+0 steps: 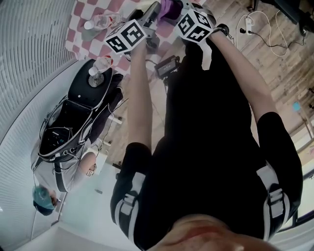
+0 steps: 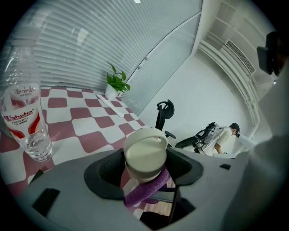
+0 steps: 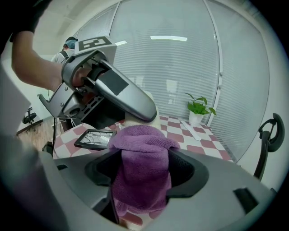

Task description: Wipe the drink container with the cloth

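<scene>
My left gripper (image 2: pixel 145 177) is shut on a cream drink container (image 2: pixel 145 155) just under its lid, and holds it up over the checkered table (image 2: pixel 90 126). A purple cloth (image 3: pixel 142 158) is bunched between the jaws of my right gripper (image 3: pixel 142 173), which is shut on it. The cloth lies against the container's body below the lid, where a purple fold (image 2: pixel 146 191) shows in the left gripper view. Behind the cloth, in the right gripper view, only a cream sliver of the container shows. In the head view both grippers meet at the top, by the cloth (image 1: pixel 170 8).
A clear water bottle (image 2: pixel 25 115) stands on the table at the left, and a small potted plant (image 2: pixel 116 84) at the far edge. A dark framed panel (image 3: pixel 95 138) lies flat on the table. A person (image 2: pixel 224 137) and a black office chair (image 2: pixel 163 113) are behind.
</scene>
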`<action>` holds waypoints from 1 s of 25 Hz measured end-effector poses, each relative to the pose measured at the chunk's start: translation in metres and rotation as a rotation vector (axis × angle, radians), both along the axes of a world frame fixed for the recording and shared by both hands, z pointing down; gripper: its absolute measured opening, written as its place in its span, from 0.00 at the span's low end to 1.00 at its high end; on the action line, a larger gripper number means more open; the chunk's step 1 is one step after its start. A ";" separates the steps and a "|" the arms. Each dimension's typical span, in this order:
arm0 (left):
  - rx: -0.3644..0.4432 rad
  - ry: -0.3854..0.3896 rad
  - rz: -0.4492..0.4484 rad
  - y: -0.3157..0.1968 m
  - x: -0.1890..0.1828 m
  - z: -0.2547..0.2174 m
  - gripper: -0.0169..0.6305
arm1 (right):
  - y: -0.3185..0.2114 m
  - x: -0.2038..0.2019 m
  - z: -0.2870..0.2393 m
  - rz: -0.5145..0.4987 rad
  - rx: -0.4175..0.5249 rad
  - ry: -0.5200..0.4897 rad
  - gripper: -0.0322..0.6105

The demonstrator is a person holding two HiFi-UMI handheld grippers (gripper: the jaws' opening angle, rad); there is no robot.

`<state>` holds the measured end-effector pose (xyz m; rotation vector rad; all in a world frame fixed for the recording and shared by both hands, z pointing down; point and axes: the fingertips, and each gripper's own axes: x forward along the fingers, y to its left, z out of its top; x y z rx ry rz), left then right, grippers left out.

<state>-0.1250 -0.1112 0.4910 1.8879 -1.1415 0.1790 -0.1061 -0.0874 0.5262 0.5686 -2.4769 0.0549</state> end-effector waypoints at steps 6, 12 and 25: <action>-0.016 -0.006 -0.003 -0.004 0.002 -0.001 0.49 | -0.001 0.013 0.021 -0.003 -0.006 0.061 0.54; -0.020 -0.005 -0.003 -0.010 0.003 0.001 0.49 | -0.001 0.025 0.045 0.001 -0.031 0.103 0.56; 0.008 0.013 0.058 0.000 0.002 0.001 0.49 | 0.010 0.047 0.080 -0.036 -0.161 0.125 0.56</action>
